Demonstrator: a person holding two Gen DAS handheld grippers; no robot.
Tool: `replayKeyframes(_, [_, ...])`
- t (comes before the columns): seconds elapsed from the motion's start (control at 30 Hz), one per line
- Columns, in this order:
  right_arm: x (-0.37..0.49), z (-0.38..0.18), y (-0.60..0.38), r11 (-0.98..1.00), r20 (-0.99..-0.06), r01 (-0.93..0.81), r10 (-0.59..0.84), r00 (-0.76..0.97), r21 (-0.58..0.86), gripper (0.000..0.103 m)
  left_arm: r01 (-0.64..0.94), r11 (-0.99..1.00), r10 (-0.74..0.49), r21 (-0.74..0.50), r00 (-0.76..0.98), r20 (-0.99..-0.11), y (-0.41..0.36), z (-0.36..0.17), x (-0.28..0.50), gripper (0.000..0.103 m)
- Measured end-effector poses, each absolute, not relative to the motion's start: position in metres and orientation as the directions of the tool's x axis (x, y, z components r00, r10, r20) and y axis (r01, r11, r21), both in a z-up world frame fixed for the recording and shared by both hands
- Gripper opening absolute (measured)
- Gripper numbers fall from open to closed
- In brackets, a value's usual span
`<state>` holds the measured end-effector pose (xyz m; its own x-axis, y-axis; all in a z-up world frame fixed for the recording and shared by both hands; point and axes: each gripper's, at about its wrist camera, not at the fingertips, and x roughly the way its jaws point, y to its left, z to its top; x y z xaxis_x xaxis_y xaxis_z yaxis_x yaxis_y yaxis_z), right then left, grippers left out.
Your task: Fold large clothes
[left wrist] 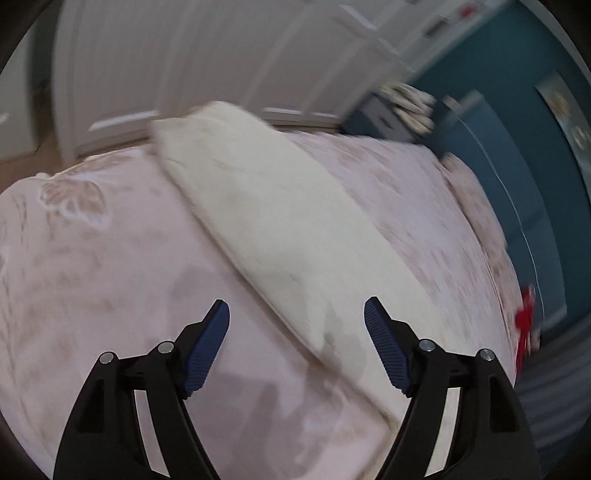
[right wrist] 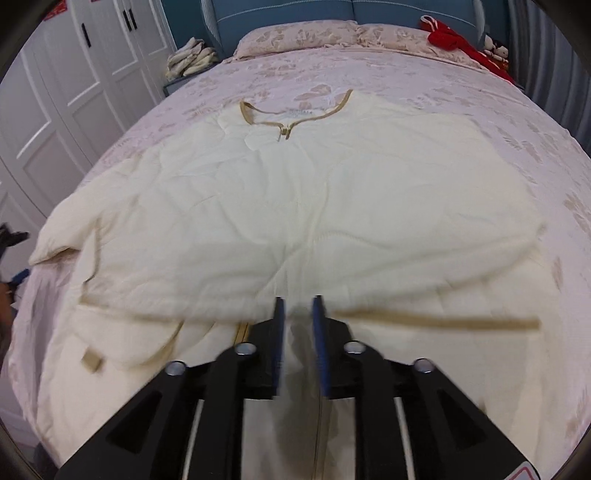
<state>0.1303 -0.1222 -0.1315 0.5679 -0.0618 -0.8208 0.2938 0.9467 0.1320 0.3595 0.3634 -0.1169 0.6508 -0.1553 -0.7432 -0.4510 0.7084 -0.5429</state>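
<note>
Your right gripper (right wrist: 298,306) has its jaws nearly closed, pinching the near hem of the cream garment (right wrist: 295,206), with cloth showing between the blue pads (right wrist: 279,339). The garment lies spread flat on the pink bed (right wrist: 406,74), its tan-trimmed collar (right wrist: 284,123) pointing toward the pillows (right wrist: 295,35). Your left gripper (left wrist: 296,314) hangs with jaws wide apart and nothing between them, above the bed, just over the edge of a cream sleeve (left wrist: 266,206). That view is blurred. A red cloth (right wrist: 458,40) lies by the far pillows.
</note>
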Motion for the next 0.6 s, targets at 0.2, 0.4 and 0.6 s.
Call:
replayKeyframes(0.2, [0.087,-0.115,-0.112,0.949,-0.828,0.286,-0.053,0.559,0.132,0.034,-0.554,0.516,-0.205,-0.653,0.661,-0.722,0.413,-0.150,0.379,0.037])
replayKeyframes(0.4, [0.069,-0.108,-0.106,0.951,-0.837,0.271,-0.028,0.546,0.145,0.034,-0.300,0.752,-0.227,-0.586,0.718,-0.658,0.343,-0.054,0.401,0.004])
replayKeyframes(0.6, [0.057,-0.100,-0.101,0.950,-0.815,0.258,-0.009,0.579,0.173,0.034,0.227,0.881,-0.428,-0.416,0.756,-0.495,0.149,0.102,0.355,0.004])
